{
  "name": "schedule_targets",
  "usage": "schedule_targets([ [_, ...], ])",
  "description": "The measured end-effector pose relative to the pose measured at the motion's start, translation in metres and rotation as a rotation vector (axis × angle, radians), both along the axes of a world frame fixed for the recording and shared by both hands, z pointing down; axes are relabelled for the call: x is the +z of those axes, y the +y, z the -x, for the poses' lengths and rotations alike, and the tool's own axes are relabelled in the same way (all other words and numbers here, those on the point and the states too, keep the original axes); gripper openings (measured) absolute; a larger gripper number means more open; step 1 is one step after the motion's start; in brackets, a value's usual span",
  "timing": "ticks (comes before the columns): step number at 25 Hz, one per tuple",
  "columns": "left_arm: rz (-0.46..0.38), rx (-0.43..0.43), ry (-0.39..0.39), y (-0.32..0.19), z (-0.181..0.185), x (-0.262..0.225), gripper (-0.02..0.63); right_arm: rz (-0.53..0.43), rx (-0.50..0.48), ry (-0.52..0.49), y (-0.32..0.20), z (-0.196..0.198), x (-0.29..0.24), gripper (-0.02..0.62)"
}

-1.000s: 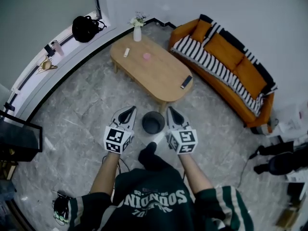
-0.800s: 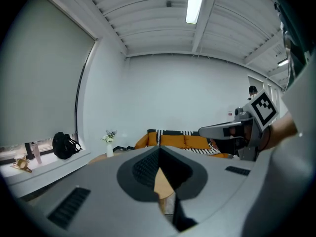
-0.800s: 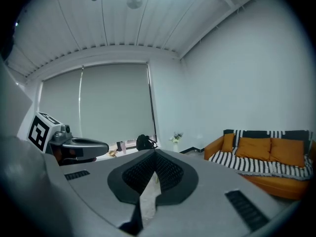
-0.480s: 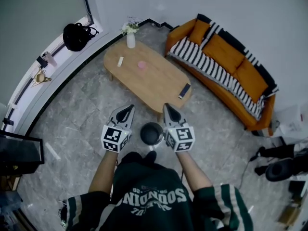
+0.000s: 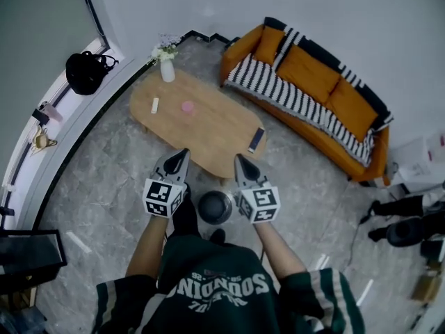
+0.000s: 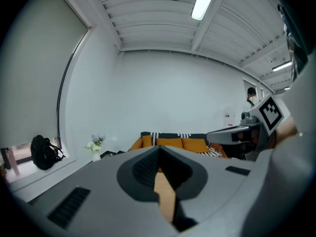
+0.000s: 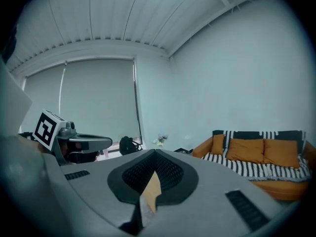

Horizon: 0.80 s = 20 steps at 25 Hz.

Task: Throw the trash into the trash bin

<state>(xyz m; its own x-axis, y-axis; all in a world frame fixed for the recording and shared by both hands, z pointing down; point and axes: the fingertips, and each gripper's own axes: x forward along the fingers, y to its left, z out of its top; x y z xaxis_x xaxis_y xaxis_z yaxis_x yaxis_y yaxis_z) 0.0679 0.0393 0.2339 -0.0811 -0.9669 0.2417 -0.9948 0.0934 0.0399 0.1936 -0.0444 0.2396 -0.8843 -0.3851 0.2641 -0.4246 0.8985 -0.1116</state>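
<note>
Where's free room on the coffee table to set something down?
Bare: the middle of the table, between the pink disc and the remote, and the near rounded end by the trash bin. Crowded: the far end, with vase, white stick and pink disc.

A long oval wooden table (image 5: 215, 127) stands on the grey marbled floor (image 5: 104, 186). A white vase of flowers (image 5: 167, 70) sits at its far end. Nearer along the top lie a small white thing (image 5: 154, 105), a small pink thing (image 5: 188, 106) and, near the right edge, a dark flat device (image 5: 256, 140). On the floor just before the table's near end stands a dark round trash bin (image 5: 214, 207). An orange sofa (image 5: 240, 47) stands to the table's right.
</note>
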Motion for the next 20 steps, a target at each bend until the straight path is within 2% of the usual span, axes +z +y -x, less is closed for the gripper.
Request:
schedule_targets([
  [5, 0.009, 0.090, -0.019, -0.051, 0.038, 0.002, 0.000, 0.007, 0.063, 0.005, -0.036, 0.040, -0.001, -0.002],
  [10, 0.044, 0.171, -0.023, -0.083, 0.060, 0.014, 0.000, 0.021, 0.115, 0.035, -0.057, 0.062, 0.009, -0.002],
  [15, 0.082, 0.247, -0.008, -0.107, 0.067, 0.036, 0.000, 0.053, 0.179, 0.053, -0.075, 0.066, 0.029, 0.000],
  [20, 0.136, 0.341, 0.008, -0.133, 0.056, 0.065, 0.000, 0.113, 0.266, 0.094, -0.090, 0.048, 0.065, 0.000],
])
